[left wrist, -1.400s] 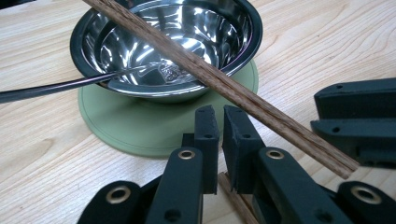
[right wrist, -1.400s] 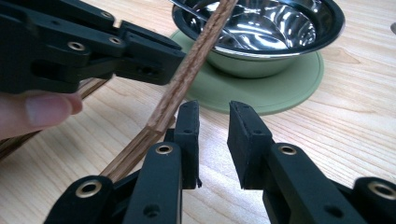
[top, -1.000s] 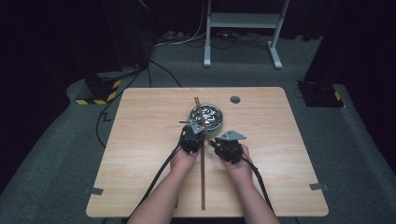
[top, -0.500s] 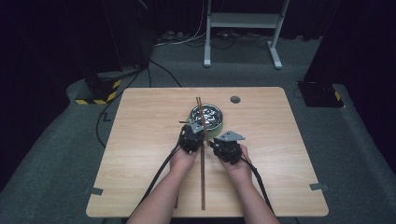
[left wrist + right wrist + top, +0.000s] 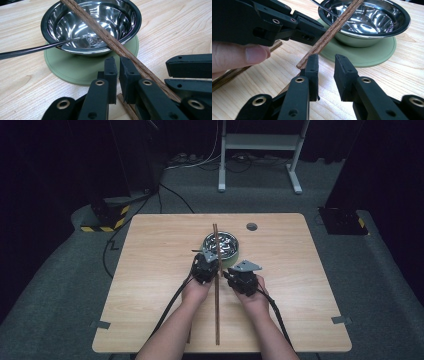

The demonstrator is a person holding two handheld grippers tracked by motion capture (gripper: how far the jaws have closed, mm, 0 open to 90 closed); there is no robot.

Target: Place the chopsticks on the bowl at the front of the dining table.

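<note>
A steel bowl (image 5: 227,242) (image 5: 62,25) (image 5: 372,17) sits on a round green mat (image 5: 234,261) (image 5: 75,68) (image 5: 367,55) at mid-table. A long wooden stick (image 5: 217,312) (image 5: 110,41) (image 5: 332,28) leans on the bowl's rim and runs toward the front edge. My left gripper (image 5: 212,258) (image 5: 117,62) is shut just left of the stick, with nothing between its pads. My right gripper (image 5: 226,273) (image 5: 327,60) sits on the stick's other side, narrowly open, with the stick outside its left finger. A thin dark metal rod (image 5: 37,48) reaches into the bowl.
A second wooden stick (image 5: 229,75) lies flat on the table under the left hand. A small round grey disc (image 5: 251,226) is set in the tabletop behind the bowl. Cables trail from both grippers toward the front edge.
</note>
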